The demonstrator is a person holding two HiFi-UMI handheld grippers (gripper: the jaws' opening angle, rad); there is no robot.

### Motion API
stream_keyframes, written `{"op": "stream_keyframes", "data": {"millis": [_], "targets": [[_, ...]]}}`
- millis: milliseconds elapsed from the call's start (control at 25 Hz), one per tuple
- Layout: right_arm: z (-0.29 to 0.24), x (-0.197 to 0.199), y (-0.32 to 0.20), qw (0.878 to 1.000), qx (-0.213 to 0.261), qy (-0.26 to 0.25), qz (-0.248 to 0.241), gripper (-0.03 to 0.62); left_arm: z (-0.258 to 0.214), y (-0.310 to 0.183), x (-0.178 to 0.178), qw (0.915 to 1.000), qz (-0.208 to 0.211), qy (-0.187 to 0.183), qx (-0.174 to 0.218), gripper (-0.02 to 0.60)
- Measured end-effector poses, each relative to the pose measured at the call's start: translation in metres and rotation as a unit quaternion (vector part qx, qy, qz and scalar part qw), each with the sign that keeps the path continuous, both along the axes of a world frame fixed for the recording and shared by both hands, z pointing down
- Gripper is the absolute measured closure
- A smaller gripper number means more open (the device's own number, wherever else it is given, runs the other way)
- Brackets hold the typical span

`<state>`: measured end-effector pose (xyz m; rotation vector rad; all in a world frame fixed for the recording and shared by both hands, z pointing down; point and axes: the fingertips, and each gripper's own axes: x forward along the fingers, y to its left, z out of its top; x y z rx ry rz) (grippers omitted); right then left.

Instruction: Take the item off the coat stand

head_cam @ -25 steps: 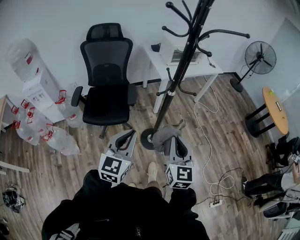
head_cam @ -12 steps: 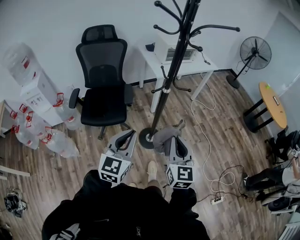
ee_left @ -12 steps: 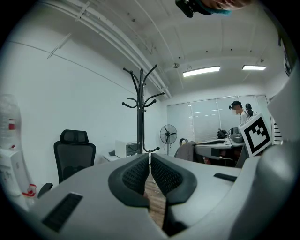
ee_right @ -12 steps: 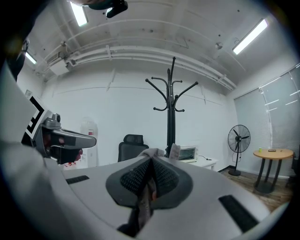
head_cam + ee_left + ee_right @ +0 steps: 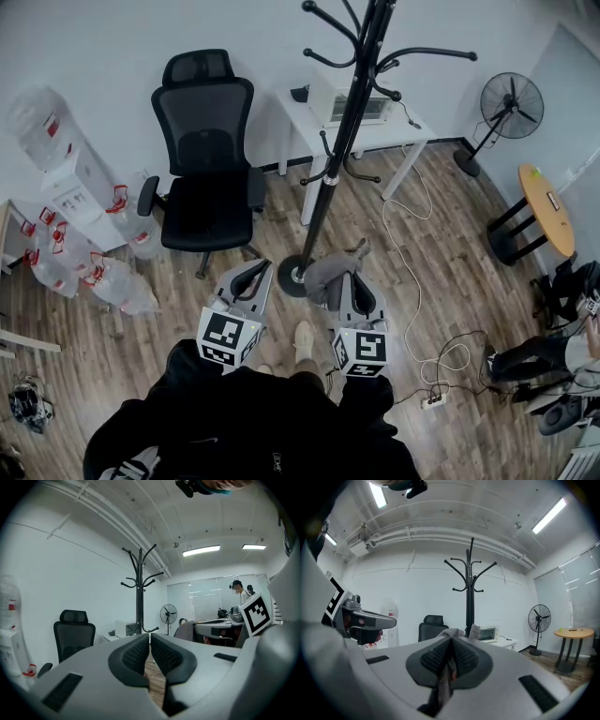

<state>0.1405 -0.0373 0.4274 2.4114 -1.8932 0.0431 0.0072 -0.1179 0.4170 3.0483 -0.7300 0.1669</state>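
The black coat stand rises from its round base just beyond my grippers, and its hooks are bare. It also shows straight ahead as the coat stand and the coat stand. My right gripper is shut on a grey cloth item, which bunches over its fingertips, clear of the stand. Along the right gripper, the grey cloth sticks out between the pressed pads. My left gripper is beside it; the left gripper is shut, with nothing between its jaws.
A black office chair stands left of the stand, a white desk with a small appliance behind it. Water bottles lie at the left. A fan, a round side table and floor cables are at the right.
The view has shifted a little, so the stand and chair sit slightly further left. Both grippers keep their pose and the right one still holds the grey cloth.
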Motion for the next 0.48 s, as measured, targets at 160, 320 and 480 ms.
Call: {"op": "stream_keyframes", "data": {"millis": [160, 320, 480], "targets": [[0.0008, 0.0021, 0.0015, 1.0, 0.0, -0.001, -0.001, 0.571, 0.0004, 0.0016, 0.0023, 1.0, 0.0, -0.001, 0.0, 0.551], [-0.0001, 0.0053, 0.0029, 1.0, 0.0, -0.002, -0.001, 0.572, -0.0008, 0.0026, 0.0055, 1.0, -0.001, -0.002, 0.0, 0.551], [-0.0011, 0.0076, 0.0041, 1.0, 0.001, -0.002, -0.001, 0.571, -0.0008, 0.0036, 0.0077, 1.0, -0.001, -0.001, 0.0, 0.551]]}}
